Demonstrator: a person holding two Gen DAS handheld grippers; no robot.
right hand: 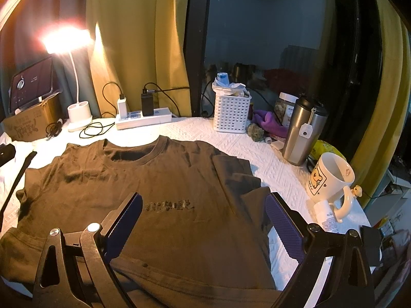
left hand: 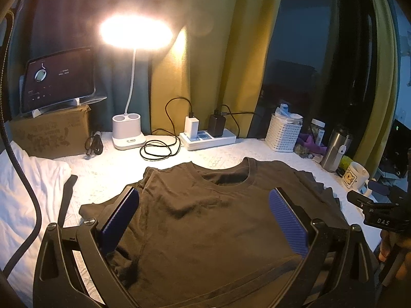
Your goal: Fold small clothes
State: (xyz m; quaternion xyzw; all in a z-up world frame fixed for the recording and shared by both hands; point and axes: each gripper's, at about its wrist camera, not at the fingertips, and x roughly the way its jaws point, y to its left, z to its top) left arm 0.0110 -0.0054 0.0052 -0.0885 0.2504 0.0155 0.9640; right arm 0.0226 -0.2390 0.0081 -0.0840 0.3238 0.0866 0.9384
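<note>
While both grippers, left (left hand: 204,220) and right (right hand: 204,224), hang wide open, a soft, wrinkly brown shirt (right hand: 154,192) lies flat under them.

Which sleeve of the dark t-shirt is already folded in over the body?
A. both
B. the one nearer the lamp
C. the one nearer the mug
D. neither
C: the sleeve on the mug side lies folded over the t-shirt; the lamp-side sleeve is spread out.
</note>
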